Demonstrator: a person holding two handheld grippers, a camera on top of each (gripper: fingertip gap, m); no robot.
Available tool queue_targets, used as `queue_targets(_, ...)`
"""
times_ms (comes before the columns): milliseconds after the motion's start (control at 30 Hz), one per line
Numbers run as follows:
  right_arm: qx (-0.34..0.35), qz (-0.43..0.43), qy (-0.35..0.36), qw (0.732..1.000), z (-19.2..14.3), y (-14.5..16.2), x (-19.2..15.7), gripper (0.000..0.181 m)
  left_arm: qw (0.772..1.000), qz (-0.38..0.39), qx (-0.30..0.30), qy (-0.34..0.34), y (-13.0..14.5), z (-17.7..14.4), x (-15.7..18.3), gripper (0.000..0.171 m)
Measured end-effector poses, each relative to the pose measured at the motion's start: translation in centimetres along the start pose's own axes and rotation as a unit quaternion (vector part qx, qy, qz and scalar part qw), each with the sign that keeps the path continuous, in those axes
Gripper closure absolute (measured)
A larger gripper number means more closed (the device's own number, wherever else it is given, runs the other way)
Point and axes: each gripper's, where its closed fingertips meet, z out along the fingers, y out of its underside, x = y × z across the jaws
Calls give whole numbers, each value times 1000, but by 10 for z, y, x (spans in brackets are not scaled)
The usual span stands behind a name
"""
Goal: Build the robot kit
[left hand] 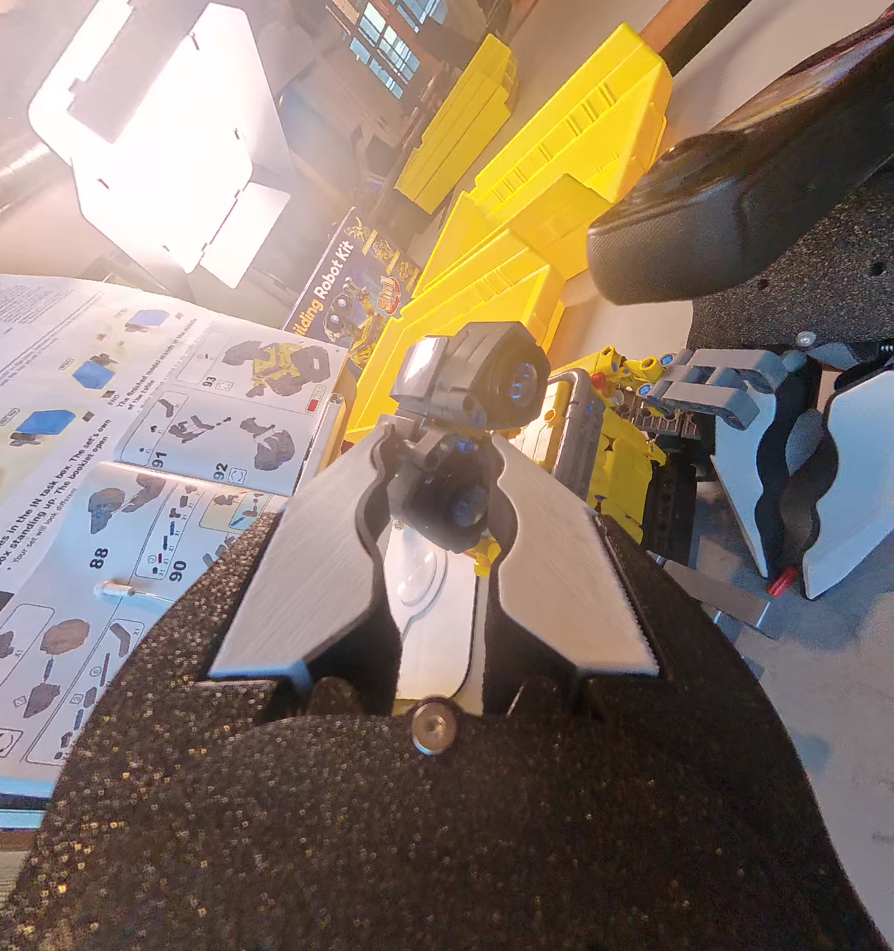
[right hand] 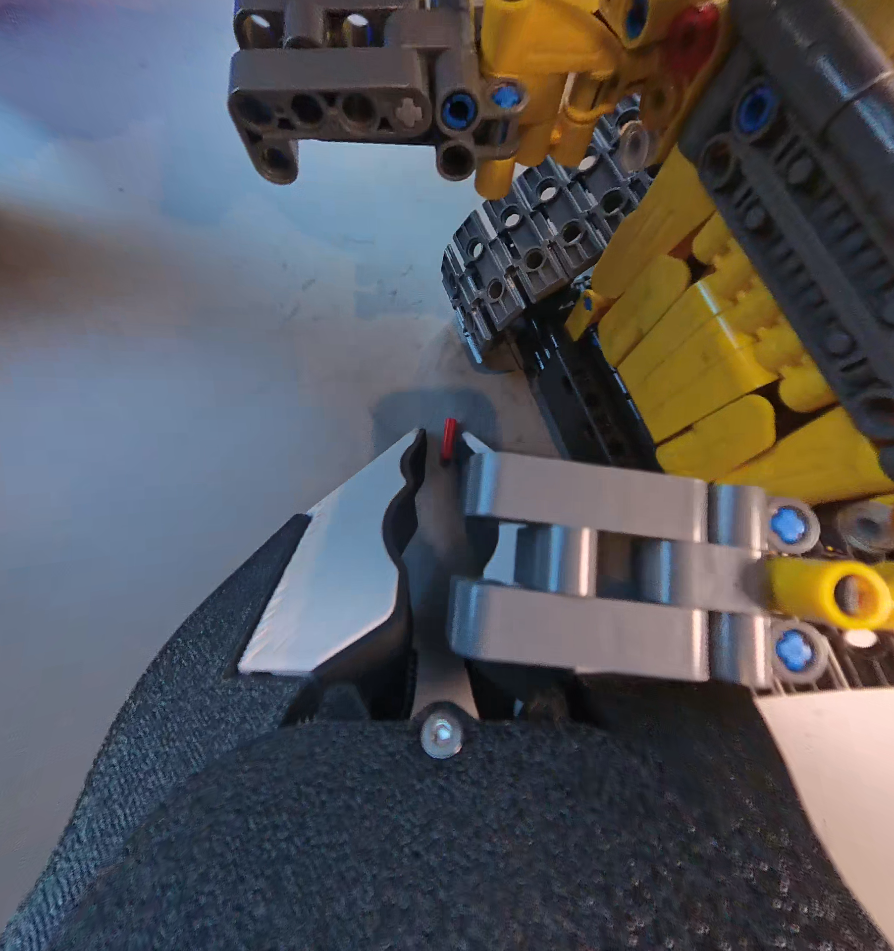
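My left gripper [left hand: 439,437] is shut on a dark grey toy robot head [left hand: 470,386] with two blue lens eyes and holds it up in front of a yellow brick-built robot model [left hand: 614,453]. My right gripper [right hand: 442,437] pinches a small red pin [right hand: 449,437] at its fingertips, just above the grey table [right hand: 177,360]. It shows too in the left wrist view [left hand: 785,581], to the right of the model. The model's grey forked arm [right hand: 578,566] lies across my right finger and hides most of it. The model's grey track [right hand: 527,247] and yellow body [right hand: 691,334] are close on the right.
An open instruction booklet [left hand: 177,411] lies on the left with a small white pin [left hand: 115,588] on it. A blue kit box [left hand: 352,288] and stacked yellow bins [left hand: 537,206] stand behind. A bright light panel [left hand: 161,144] glares at the upper left. One gripper's finger ends stand about 15 centimetres off the other's.
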Motion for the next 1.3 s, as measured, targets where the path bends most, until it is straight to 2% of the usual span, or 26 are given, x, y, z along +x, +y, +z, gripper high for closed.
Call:
queue_targets(33,-2,7,-5,1000,0,0,0,170,1000,1,0,0,0,0,0,139)
queue_targets(133,-1,10,-15,1000,-1,1,0,177,1000,0,2,0,0,-1,1,139)
queue_targets(267,2,-13,-19,1000,-10,9,-5,178,1000,-2,3,1,0,-1,1,140)
queue_targets(333,9,-19,-35,999,-21,18,-10,178,1000,-4,5,1,0,-1,1,140)
queue_targets(500,76,-14,-73,994,-70,21,-14,178,1000,-4,5,1,-1,0,2,140)
queue_targets(633,143,-11,-79,986,-123,-1,12,178,1000,-8,6,1,-1,-1,2,140)
queue_targets(700,179,-8,-57,982,-143,-21,41,178,1000,-11,8,2,-1,-1,2,140)
queue_targets(767,200,-14,-28,979,-150,-40,75,178,1000,-13,8,2,-1,-1,2,140)
queue_targets(867,218,0,-13,976,-135,-61,122,178,1000,-14,8,1,0,-2,2,140)
queue_targets(1000,229,24,7,973,-96,-77,172,178,1000,-13,2,-3,-1,-2,3,140)
queue_targets(1133,177,-13,28,984,-58,-67,191,178,1000,-15,-4,-5,-1,-1,3,140)
queue_targets(1300,176,-44,-40,982,-43,-63,173,178,999,-31,10,-2,-3,-3,4,140)
